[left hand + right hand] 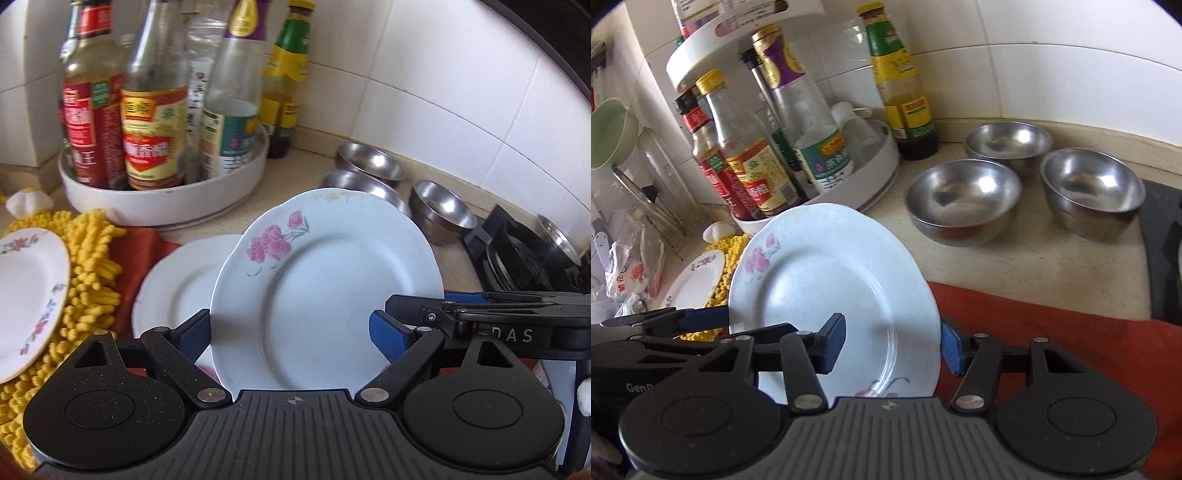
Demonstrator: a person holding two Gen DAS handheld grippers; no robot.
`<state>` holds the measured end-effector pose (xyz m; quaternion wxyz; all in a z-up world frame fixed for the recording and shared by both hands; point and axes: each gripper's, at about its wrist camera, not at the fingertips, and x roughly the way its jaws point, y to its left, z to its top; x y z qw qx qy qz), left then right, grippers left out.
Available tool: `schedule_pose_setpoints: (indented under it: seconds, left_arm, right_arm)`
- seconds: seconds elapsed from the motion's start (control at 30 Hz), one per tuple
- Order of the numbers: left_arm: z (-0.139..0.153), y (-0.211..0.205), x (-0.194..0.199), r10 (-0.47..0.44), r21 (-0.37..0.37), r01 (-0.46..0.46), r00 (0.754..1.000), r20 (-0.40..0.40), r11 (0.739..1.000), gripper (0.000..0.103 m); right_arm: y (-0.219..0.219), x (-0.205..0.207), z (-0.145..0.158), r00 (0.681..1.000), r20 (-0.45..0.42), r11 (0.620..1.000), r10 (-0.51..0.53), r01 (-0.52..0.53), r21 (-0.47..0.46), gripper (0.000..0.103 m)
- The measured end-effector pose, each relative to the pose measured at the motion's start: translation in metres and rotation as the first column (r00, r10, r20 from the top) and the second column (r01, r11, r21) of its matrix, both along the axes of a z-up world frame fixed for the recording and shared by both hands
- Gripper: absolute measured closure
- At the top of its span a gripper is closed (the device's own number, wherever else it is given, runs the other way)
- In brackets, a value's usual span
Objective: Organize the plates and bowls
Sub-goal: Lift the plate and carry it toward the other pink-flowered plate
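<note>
A white plate with pink flowers is tilted up between both grippers. My left gripper has its blue pads on either side of the plate's rim, about as wide as the plate. My right gripper also spans the same plate, one pad over its face and one at its right edge. A second white plate lies flat behind on a red cloth. A small floral plate rests on a yellow mop cloth. Three steel bowls stand on the counter.
A white turntable tray full of sauce bottles stands at the back left, with one more bottle beside it. A black gas hob is at the right. A tiled wall runs behind the counter. Plastic bags and a dish rack are far left.
</note>
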<state>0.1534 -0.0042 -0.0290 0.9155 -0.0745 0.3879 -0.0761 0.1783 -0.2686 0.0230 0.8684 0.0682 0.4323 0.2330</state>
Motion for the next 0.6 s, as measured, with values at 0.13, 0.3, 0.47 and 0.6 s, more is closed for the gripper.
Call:
schedule_pose_setpoints:
  seconds: [0.13,0.3,0.47,0.6]
  left_arm:
    - [0.002,0.016,0.002,0.04,-0.003,-0.04,0.999,0.004,0.999,0.01]
    - [-0.003,0.034,0.009,0.077,-0.006,-0.077,0.997,-0.008,0.997,0.011]
    - [-0.006,0.05,0.018,0.1,0.0,-0.1,0.995,-0.015,0.995,0.011]
    - [-0.011,0.062,0.026,0.116,0.001,-0.116,0.993,-0.029,0.993,0.013]
  right_arm:
    - [0.015,0.008,-0.002,1.0,-0.005,1.0,0.026,-0.026,0.007,0.05]
    - [0.034,0.021,-0.006,0.999,-0.018,0.999,0.037,-0.037,0.003,0.051]
    - [0.052,0.031,-0.011,0.999,-0.025,0.999,0.04,-0.04,-0.002,0.051]
    - [0.068,0.04,-0.019,0.998,-0.033,0.999,0.047,-0.047,-0.021,0.052]
